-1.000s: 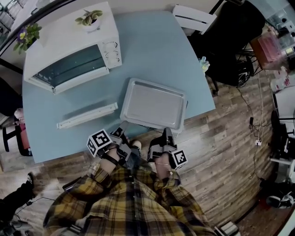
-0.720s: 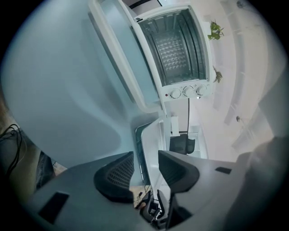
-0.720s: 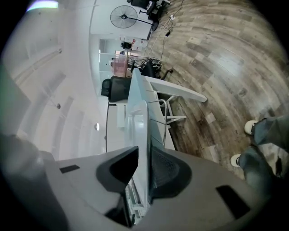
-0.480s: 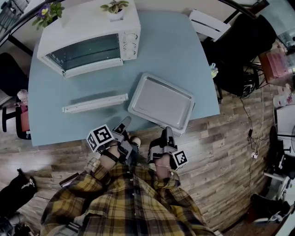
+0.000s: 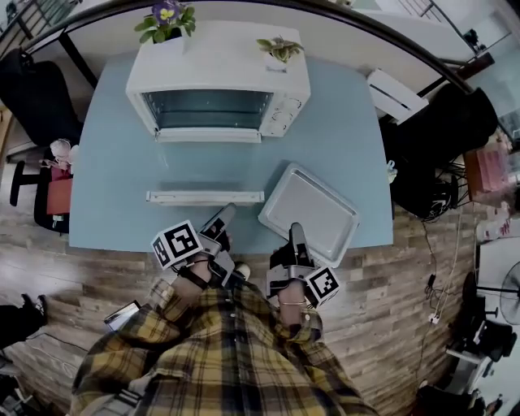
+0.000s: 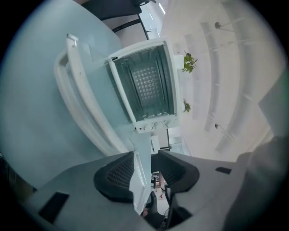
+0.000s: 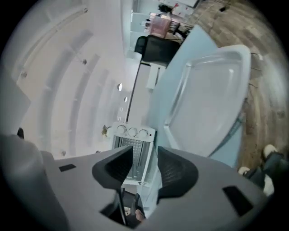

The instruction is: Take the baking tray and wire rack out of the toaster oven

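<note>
The silver baking tray lies flat on the blue table, and its near corner reaches just past the front edge. The white toaster oven stands at the back with its glass door dropped open and the door handle towards me. The wire rack sits inside the oven. My left gripper hovers open over the front edge, near the handle, with nothing gripped. My right gripper is beside the tray's near left edge. Its jaws have just been opening and hold nothing.
Two potted plants stand on the oven's top. A white box sits at the table's right corner, with a black chair beyond it. A stool stands to the left. My plaid sleeves fill the bottom.
The right gripper has let go of the tray's near edge and opened. Both grippers have lifted a little. The head view has swung so the oven now sits squarely ahead.
</note>
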A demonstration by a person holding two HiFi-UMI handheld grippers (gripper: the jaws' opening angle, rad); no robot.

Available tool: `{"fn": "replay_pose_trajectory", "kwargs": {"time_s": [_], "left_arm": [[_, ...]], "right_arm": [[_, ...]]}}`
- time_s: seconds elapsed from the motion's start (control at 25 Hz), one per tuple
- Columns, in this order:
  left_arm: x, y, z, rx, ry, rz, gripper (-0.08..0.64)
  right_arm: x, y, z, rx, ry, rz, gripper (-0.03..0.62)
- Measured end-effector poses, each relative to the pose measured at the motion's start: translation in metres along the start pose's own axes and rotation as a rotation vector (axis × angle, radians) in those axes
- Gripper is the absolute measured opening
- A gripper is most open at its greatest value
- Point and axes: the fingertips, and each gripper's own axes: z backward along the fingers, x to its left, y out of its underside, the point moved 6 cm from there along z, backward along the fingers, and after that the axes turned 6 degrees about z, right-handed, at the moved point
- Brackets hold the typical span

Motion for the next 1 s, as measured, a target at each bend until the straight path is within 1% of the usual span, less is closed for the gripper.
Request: {"fn": "replay_pose_trajectory", "kwargs": {"time_s": [0.12,0.2,0.28,0.4,0.52,0.64,0.76,0.92,1.0], "left_arm": [[-0.018,-0.041,0.009,-0.051,0.045,-0.047,0.158],[-0.028,-0.068,0.017,-0.09,0.069,-0.085,0.158],[-0.036,-0.093,0.027,-0.12,0.087,-0.142,0.158],[-0.048,-0.127,0.043,-0.147,0.1,-0.267,0.158],[-0.059,-0.152,0.057,-0.165,0.091,-0.414,0.158],[-0.069,-0.17,0.068,-0.171,0.078,-0.568,0.158],[-0.078,-0.178,0.077,-0.176,0.062,-0.716,0.158],[-0.085,-0.18,0.087,-0.177,0.044,-0.862,0.148],[-0.085,-0.179,0.089,-0.177,0.025,-0.926,0.133]], "right_arm": [[0.038,0.001,-0.036,0.028,-0.06,0.189,0.153],[0.06,0.006,-0.058,0.041,-0.1,0.291,0.153],[0.081,0.013,-0.078,0.051,-0.147,0.408,0.153],[0.108,0.025,-0.101,0.061,-0.189,0.605,0.153],[0.137,0.042,-0.117,0.07,-0.234,0.838,0.152],[0.161,0.06,-0.127,0.078,-0.265,1.046,0.152],[0.179,0.075,-0.132,0.103,-0.289,1.213,0.152],[0.191,0.093,-0.133,0.154,-0.307,1.38,0.138],[0.193,0.098,-0.134,0.169,-0.304,1.407,0.122]]}}
